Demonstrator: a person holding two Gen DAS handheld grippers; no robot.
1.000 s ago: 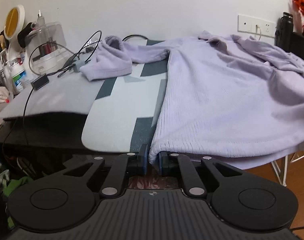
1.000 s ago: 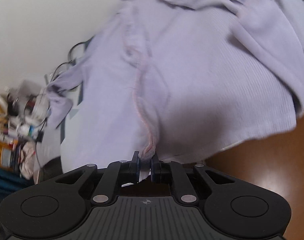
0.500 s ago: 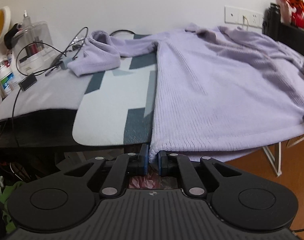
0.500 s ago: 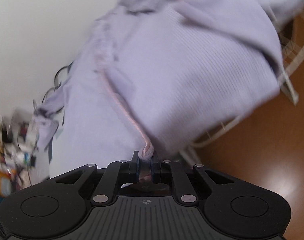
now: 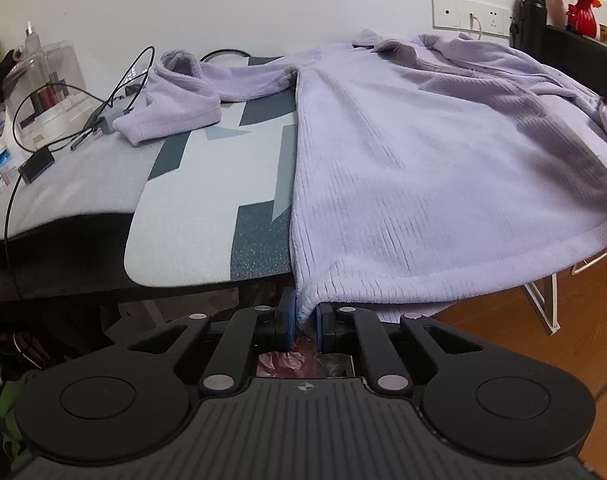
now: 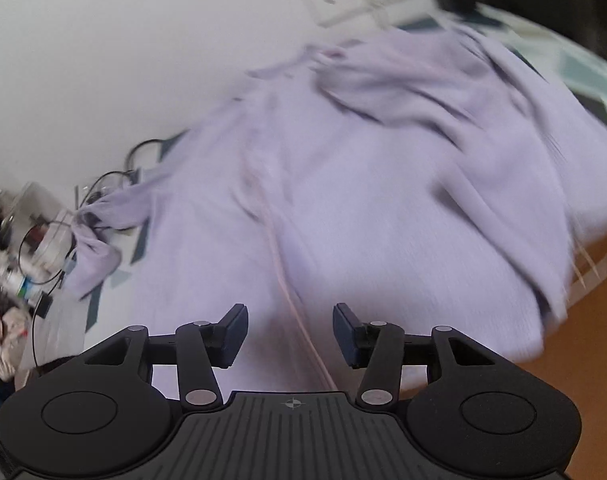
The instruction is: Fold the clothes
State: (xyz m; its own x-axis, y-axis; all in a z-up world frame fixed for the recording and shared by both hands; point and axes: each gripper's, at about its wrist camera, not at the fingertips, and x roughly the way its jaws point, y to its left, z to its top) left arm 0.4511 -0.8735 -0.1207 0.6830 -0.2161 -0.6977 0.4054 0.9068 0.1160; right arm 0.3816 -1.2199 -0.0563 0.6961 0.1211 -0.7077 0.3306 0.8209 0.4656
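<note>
A lilac ribbed garment [image 5: 423, 168] lies spread over a table with a grey-and-teal patterned mat [image 5: 207, 208]. One sleeve [image 5: 175, 108] is bunched at the far left. My left gripper [image 5: 304, 314] is shut on the garment's near left hem corner, which hangs just past the table edge. In the blurred right wrist view the same garment [image 6: 363, 208] fills the frame, its pale pink seam [image 6: 291, 300] running down between the fingers. My right gripper [image 6: 290, 330] has its jaws opening, and the pads press on nothing; the cloth lies below them.
Cables [image 5: 83, 120], a small black box [image 5: 35, 166], a clear organiser [image 5: 47, 84] and bottles crowd the table's left. A wall socket [image 5: 471, 18], a black shelf [image 5: 571, 60] and a red vase of flowers [image 5: 581, 16] stand at the back right. Wooden floor [image 5: 575, 320] shows at the right.
My right gripper has let go of the pinched seam and its jaws have spread apart above the garment. The garment now lies flatter. My left gripper keeps its hold on the hem corner.
</note>
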